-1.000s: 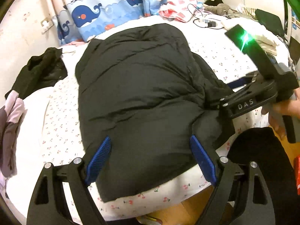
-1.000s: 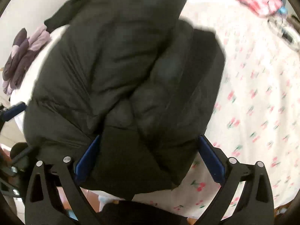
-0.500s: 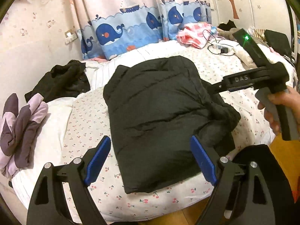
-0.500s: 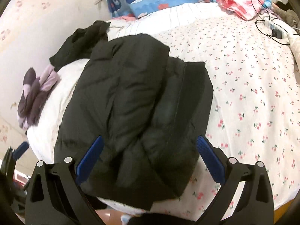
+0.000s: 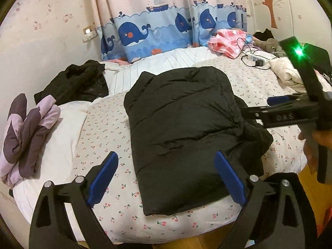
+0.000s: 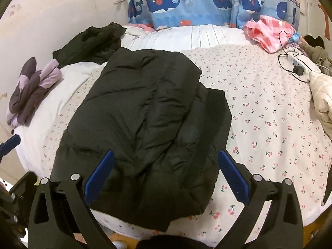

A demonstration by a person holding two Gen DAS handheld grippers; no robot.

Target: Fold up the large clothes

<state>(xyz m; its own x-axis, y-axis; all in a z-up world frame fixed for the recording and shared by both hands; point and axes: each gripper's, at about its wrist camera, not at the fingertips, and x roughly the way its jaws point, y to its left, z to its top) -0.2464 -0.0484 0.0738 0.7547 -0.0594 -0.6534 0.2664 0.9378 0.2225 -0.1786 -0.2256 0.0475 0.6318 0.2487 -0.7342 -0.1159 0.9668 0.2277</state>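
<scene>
A black puffer jacket (image 5: 182,128) lies folded into a thick rectangle on the cherry-print bed sheet (image 5: 108,128); it also shows in the right wrist view (image 6: 145,128). My left gripper (image 5: 166,176) is open and empty, held back above the jacket's near edge. My right gripper (image 6: 166,174) is open and empty above the jacket's near end. The right gripper's body (image 5: 290,114) shows at the right of the left wrist view, beside the jacket and apart from it.
A black garment (image 5: 76,81) and a purple garment (image 5: 27,132) lie at the bed's left. A pink checked cloth (image 6: 269,31), a power strip with cables (image 6: 296,62) and a cream garment (image 6: 321,95) lie at the right. Whale curtains (image 5: 157,31) hang behind.
Both grippers have pulled back and up from the jacket, so it looks smaller and more of the bed and room shows. The jacket lies still, folded.
</scene>
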